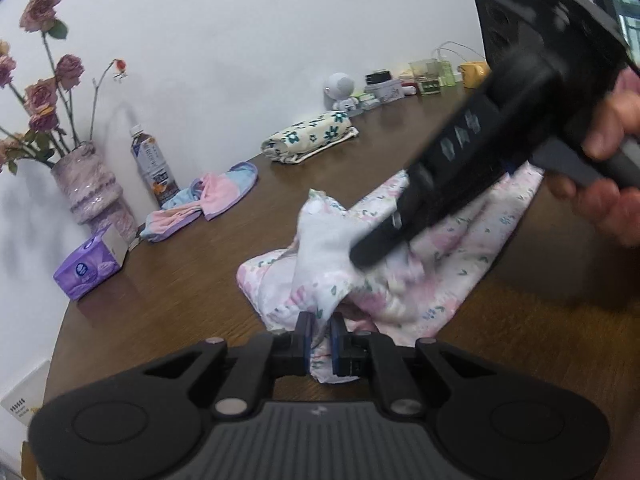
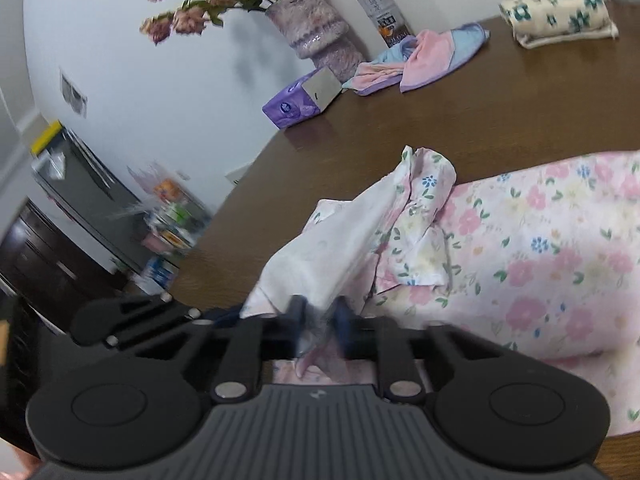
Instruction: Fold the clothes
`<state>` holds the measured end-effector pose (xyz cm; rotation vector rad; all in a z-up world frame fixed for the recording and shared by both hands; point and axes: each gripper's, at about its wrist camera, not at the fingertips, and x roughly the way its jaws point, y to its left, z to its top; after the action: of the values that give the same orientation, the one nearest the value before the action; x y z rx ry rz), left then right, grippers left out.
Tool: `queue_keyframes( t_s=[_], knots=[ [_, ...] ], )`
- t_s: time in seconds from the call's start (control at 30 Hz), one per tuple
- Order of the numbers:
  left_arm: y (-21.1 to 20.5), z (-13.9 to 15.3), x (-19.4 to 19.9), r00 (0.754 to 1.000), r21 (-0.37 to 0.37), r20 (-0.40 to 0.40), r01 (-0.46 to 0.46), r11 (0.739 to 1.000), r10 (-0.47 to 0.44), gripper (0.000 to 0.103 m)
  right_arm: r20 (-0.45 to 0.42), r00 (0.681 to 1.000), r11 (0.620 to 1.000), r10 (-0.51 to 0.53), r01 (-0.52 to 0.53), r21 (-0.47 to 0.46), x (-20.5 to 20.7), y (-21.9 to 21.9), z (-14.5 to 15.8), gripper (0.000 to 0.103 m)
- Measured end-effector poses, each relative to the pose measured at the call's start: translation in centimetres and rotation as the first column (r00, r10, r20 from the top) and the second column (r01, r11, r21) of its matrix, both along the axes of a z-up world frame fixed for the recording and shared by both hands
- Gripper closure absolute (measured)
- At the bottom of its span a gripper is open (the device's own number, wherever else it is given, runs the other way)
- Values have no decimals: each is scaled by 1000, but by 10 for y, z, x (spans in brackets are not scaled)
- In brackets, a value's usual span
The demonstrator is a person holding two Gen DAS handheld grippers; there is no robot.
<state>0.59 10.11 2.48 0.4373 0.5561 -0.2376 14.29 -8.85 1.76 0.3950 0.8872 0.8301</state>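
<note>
**Both grippers clamped on the floral garment**

From my feed: left gripper [image 1: 319, 336] has its jaws nearly together, with a bunch of the pink floral garment [image 1: 460, 248] pinched between the blue pads. Fabric spills out below the fingers too. In the right wrist view the right gripper [image 2: 319, 322] is the same: jaws nearly closed on a twisted white fold of that garment [image 2: 540, 248], cloth pulled taut up from the fingers. Slight blur at the fingertips, but the cloth sits clearly between them.

The garment lies on the brown table [image 1: 180, 280], bunched and lifted at the end where both grippers hold it, and flatter on the side away from them. In the left wrist view I see the right gripper's body coming in from upper right, tips down in the fabric, with a person's hand [image 1: 612, 152] on its handle.

Along the wall at the back of the table:
- folded cream cloth with green flowers [image 1: 312, 136]
- pink and blue cloth [image 1: 216, 196], loose, unfolded
- drink bottle [image 1: 154, 168]
- vase of pink roses [image 1: 92, 188]
- purple tissue box [image 1: 94, 268], just beside the vase
</note>
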Motion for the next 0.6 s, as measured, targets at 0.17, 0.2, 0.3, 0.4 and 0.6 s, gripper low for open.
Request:
queue_keyframes(
  t_s=[0.17, 0.2, 0.3, 0.4, 0.6],
  knots=[
    [13, 15, -6, 1000, -155, 20, 8, 988, -5, 72, 36, 999, 999, -36, 37, -11, -2, -18, 8, 96],
    [17, 19, -7, 999, -199, 35, 3, 980, 4, 72, 33, 998, 998, -45, 46, -32, -1, -20, 6, 96],
    [22, 26, -3, 998, -265, 51, -26, 964, 41, 73, 27, 997, 994, -67, 69, -84, 0, -24, -2, 96],
    [20, 23, 9, 998, -291, 21, -46, 956, 55, 76, 30, 997, 993, -67, 69, -96, -1, -26, -6, 96],
    [9, 1, 23, 998, -240, -55, -36, 970, 24, 85, 69, 997, 989, -43, 52, -138, -5, -20, -7, 95]
  ],
)
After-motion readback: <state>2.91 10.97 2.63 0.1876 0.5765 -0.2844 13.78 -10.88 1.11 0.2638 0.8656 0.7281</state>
